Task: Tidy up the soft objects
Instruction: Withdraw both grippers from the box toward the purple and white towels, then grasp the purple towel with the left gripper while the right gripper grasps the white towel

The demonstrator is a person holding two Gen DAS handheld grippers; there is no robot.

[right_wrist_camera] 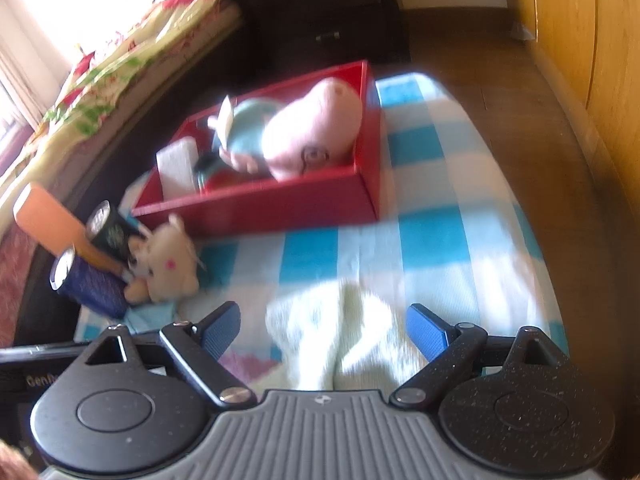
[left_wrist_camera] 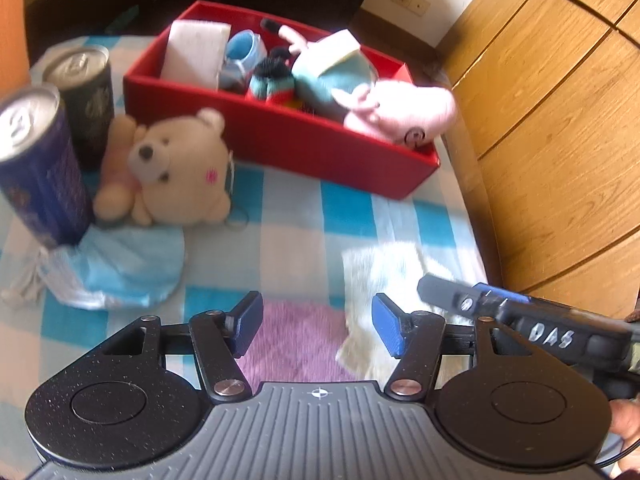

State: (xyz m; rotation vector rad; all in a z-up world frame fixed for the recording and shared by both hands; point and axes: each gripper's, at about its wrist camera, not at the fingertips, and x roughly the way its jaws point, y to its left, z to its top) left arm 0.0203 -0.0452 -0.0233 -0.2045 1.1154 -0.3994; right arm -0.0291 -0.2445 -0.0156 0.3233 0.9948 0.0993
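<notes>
A red box (left_wrist_camera: 304,140) (right_wrist_camera: 280,204) holds a pink pig plush (left_wrist_camera: 396,112) (right_wrist_camera: 308,136), small knitted socks (left_wrist_camera: 272,80) and a white block (left_wrist_camera: 196,52). A cream teddy bear (left_wrist_camera: 176,168) (right_wrist_camera: 168,266) lies in front of the box beside two cans. My left gripper (left_wrist_camera: 316,320) is open above a purple cloth (left_wrist_camera: 296,340). My right gripper (right_wrist_camera: 324,332) is open around a pale cream cloth (right_wrist_camera: 344,328) (left_wrist_camera: 380,276), apart from it. A light blue cloth (left_wrist_camera: 128,264) lies under the blue can.
A blue can (left_wrist_camera: 40,164) (right_wrist_camera: 88,284) and a dark can (left_wrist_camera: 88,96) (right_wrist_camera: 112,232) stand at the left on the blue-checked cover (left_wrist_camera: 288,216). A wooden wardrobe (left_wrist_camera: 560,120) is at the right. A dark drawer unit (right_wrist_camera: 320,12) stands behind.
</notes>
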